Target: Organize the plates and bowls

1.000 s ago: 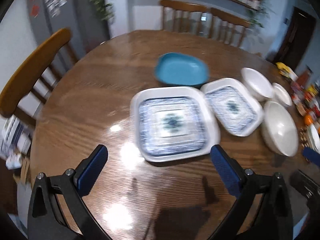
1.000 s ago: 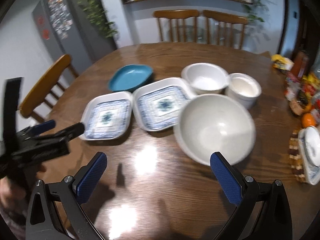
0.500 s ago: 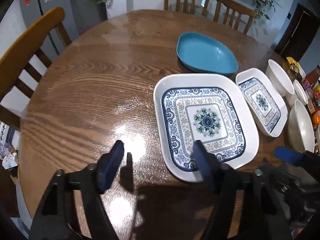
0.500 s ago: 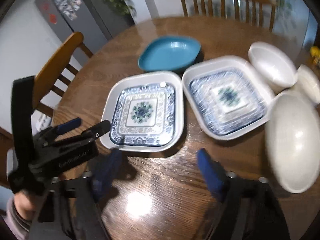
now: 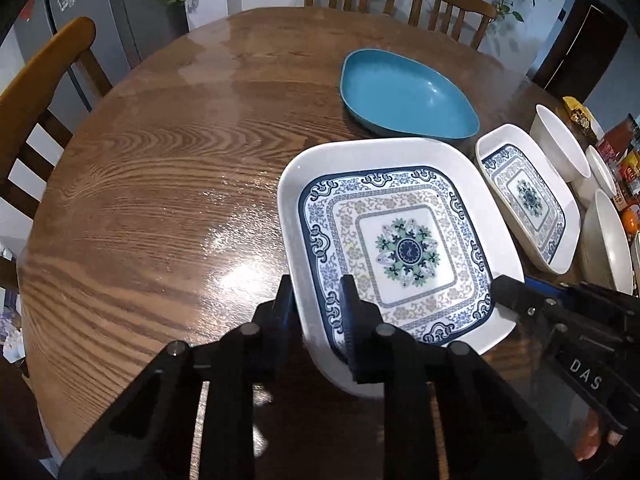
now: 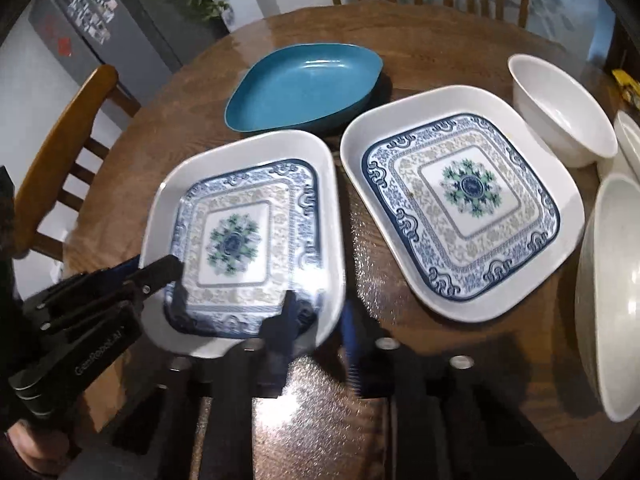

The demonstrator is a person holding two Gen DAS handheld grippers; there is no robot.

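Observation:
A square white plate with a blue pattern (image 5: pixel 404 248) lies near the table's front; it also shows in the right wrist view (image 6: pixel 244 236). My left gripper (image 5: pixel 316 300) is shut on its near left rim. My right gripper (image 6: pixel 316 312) is shut on its near right corner. A second patterned plate (image 6: pixel 460 208) lies just to the right, also seen in the left wrist view (image 5: pixel 528 196). A blue oval dish (image 5: pixel 404 96) sits behind them. White bowls (image 6: pixel 560 112) stand at the right.
The round wooden table (image 5: pixel 160 160) has bare wood on the left. A large white bowl (image 6: pixel 612 288) sits at the right edge. Wooden chairs (image 5: pixel 36 92) stand at the left and far side. Packets and jars (image 5: pixel 616 148) crowd the far right.
Both grippers have moved in on the near patterned plate and closed from wide open onto its front rim, the left at the left corner, the right at the right corner.

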